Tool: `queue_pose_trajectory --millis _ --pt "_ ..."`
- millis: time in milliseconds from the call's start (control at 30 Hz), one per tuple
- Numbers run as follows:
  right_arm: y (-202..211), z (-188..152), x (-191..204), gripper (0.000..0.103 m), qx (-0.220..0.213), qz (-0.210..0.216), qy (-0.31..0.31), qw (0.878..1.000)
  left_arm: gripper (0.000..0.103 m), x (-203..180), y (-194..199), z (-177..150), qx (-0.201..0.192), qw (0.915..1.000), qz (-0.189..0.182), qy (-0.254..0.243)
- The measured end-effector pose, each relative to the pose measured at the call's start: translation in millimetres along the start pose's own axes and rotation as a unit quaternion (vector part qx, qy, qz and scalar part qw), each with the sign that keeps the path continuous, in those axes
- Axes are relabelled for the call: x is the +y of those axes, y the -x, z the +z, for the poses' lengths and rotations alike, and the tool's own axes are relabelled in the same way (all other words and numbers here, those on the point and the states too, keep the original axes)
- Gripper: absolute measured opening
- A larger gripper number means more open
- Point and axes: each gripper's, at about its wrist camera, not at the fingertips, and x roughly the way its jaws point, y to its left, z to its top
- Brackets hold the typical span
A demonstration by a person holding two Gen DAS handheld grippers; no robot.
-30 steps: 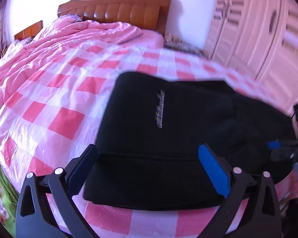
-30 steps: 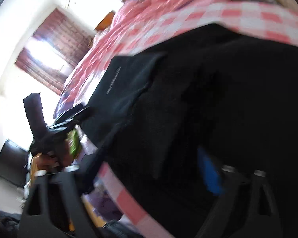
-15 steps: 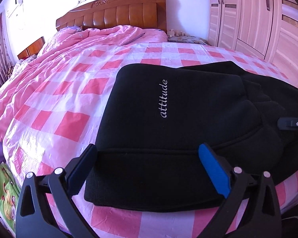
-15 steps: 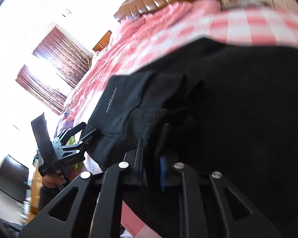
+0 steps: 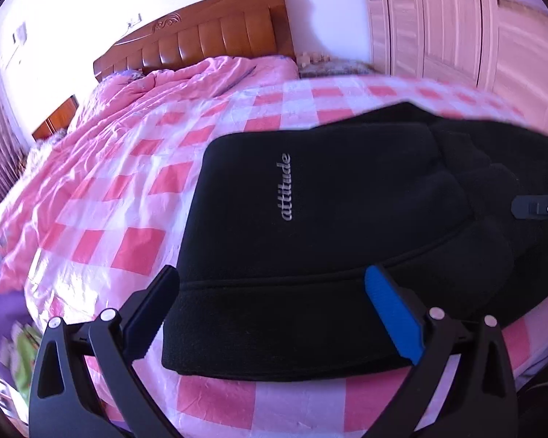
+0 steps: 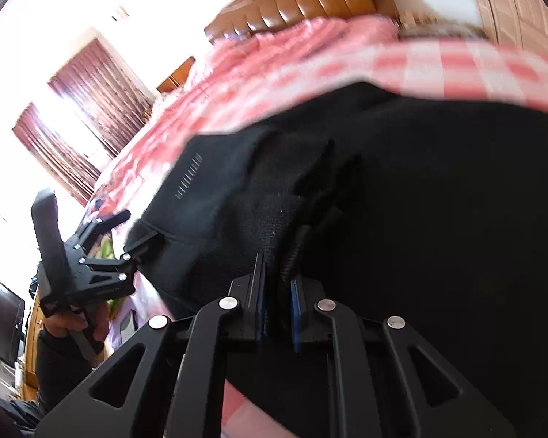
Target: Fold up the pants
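Fingers (image 5: 394, 314) astride pants (image 5: 310, 255) — waistband nearest

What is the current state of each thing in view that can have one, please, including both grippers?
Black fleece pants with the "attitude" lettering: partly folded, bunched at one end, lying on the bed.
Left gripper: open, fingers either side of the pants' near edge, not pressing.
Right gripper: shut on a bunch of the pants' fabric.
Pink-and-white checked bedsheet: spread out, wrinkled.
Pale wardrobe doors: closed.
Dark red curtains: drawn partly aside, daylight between.

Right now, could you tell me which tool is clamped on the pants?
The right tool, pinching the black pants; the left tool gapes open.
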Motion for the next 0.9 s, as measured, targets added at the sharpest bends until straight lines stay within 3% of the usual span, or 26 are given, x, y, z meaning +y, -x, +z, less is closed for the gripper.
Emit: queue_pose_trajectory --millis 167,233,267,333,400,467,533,600,633,667,767,867,900 --pt "6.1 2.4 -6.6 0.015 0.011 0.006 -0.01 1.0 0.102 12.7 -4.7 5.2 0.011 0.9988 -0.035 0.032" --pt "10.8 7.1 -0.7 0.036 0.01 -0.02 0.002 1.0 0.102 16.3 3.0 15.8 -0.001 0.9992 -0.032 0.022" --pt "16.6 8.4 2.7 0.042 0.001 -0.041 0.011 0.999 0.102 20.3 7.2 24.2 -0.011 0.9991 -0.034 0.022" --pt "29.6 16.5 19.8 0.066 -0.042 -0.05 0.046 0.997 0.102 30.1 10.7 44.3 -0.027 0.9982 -0.041 0.034" --pt "34.2 25.6 41.2 0.071 -0.067 -0.025 0.085 0.994 0.102 42.3 1.8 68.8 -0.032 0.9951 -0.074 0.058" --pt "25.4 32.5 63.6 0.073 -0.066 -0.011 0.119 0.991 0.102 61.0 -30.0 94.2 -0.002 0.9814 -0.153 0.116" --pt "0.5 36.7 82.1 0.079 -0.042 0.0 0.153 0.987 0.101 76.4 -62.0 107.9 0.027 0.9624 -0.2 0.182" --pt "-31.3 33.1 80.1 0.079 0.014 -0.026 0.152 0.988 0.101 78.9 -92.7 113.6 0.056 0.9458 -0.239 0.213" --pt "-44.8 29.7 72.7 0.079 0.035 -0.039 0.147 0.988 0.101 77.3 -108.6 112.9 0.072 0.9428 -0.239 0.221" --pt "-44.9 24.2 67.7 0.079 0.018 -0.03 0.154 0.987 0.101 73.7 -122.7 108.4 0.081 0.9428 -0.234 0.224" --pt "-36.7 17.6 62.2 0.079 0.01 -0.015 0.157 0.987 0.101 63.8 -119.3 105.1 0.051 0.9561 -0.214 0.194" --pt "-14.6 24.2 58.5 0.079 -0.003 -0.024 0.125 0.992 0.101 54.6 -104.0 106.2 0.034 0.9681 -0.179 0.172" --pt "-1.7 25.8 56.0 0.079 -0.02 -0.028 0.119 0.992 0.101 49.9 -88.5 106.6 0.012 0.9727 -0.16 0.168"
